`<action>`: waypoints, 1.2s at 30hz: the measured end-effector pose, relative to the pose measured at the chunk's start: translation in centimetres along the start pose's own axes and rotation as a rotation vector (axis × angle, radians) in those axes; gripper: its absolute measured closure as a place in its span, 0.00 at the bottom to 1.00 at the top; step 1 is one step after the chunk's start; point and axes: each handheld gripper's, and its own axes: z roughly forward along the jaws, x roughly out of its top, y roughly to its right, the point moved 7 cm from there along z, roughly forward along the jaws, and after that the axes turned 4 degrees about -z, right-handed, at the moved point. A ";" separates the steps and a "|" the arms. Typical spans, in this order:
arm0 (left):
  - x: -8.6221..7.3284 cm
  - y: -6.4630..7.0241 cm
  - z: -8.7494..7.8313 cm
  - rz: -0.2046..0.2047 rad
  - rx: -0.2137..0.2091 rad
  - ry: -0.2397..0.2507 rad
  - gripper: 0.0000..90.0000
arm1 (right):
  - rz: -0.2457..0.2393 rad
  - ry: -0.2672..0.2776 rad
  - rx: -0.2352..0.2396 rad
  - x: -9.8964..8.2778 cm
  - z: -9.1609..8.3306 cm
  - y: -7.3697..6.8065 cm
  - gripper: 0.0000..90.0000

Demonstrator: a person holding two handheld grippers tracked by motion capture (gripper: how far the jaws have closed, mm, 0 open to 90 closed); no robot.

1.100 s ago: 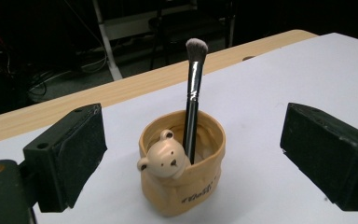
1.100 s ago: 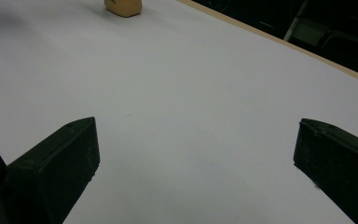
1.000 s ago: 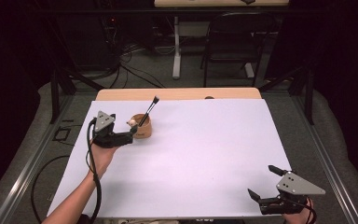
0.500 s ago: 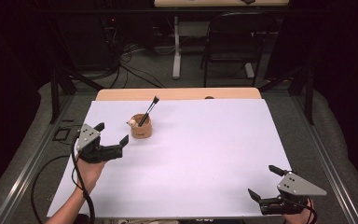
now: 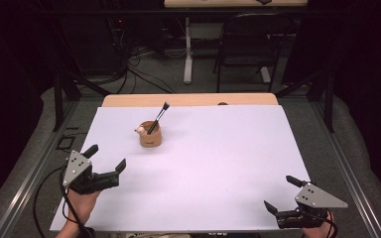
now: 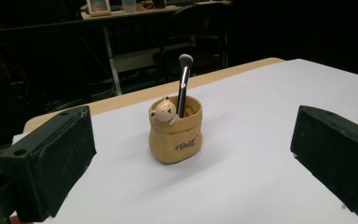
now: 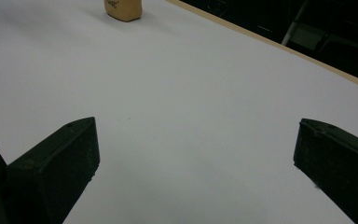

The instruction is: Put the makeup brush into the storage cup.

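Observation:
A small tan pot (image 5: 150, 136) with a bear figure on its rim stands upright on the white table top, left of centre toward the far side. A black makeup brush (image 5: 159, 116) leans in it, bristles up. My left gripper (image 5: 108, 156) sits near the table's left front, well short of the pot, open; its jaws have just been opening and nothing is between them. In the left gripper view the pot (image 6: 175, 137) and brush (image 6: 183, 88) stand ahead beyond the wide-apart jaws. My right gripper (image 5: 279, 192) rests open at the front right corner, with the pot (image 7: 123, 8) far off.
The white sheet (image 5: 218, 163) covers the table, with a strip of bare wood (image 5: 188, 99) along the far edge. A chair (image 5: 250, 44), a desk leg and cables stand on the floor beyond. Dark padding flanks both sides.
My left gripper has drawn back from beside the pot toward the near left of the table, leaving the brush in the pot. The right gripper has kept still.

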 end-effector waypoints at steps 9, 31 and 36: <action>-1.6 0.2 -1.8 -0.002 -0.001 0.002 0.00 | -0.003 -0.003 0.001 0.0 0.0 -0.1 0.00; -4.1 1.1 -4.2 0.035 -0.094 0.000 0.00 | 0.002 0.065 -0.006 0.6 -0.5 -0.1 0.00; -4.3 1.1 -4.0 0.028 -0.103 -0.006 0.00 | 0.005 0.074 -0.007 0.7 -0.7 0.0 0.00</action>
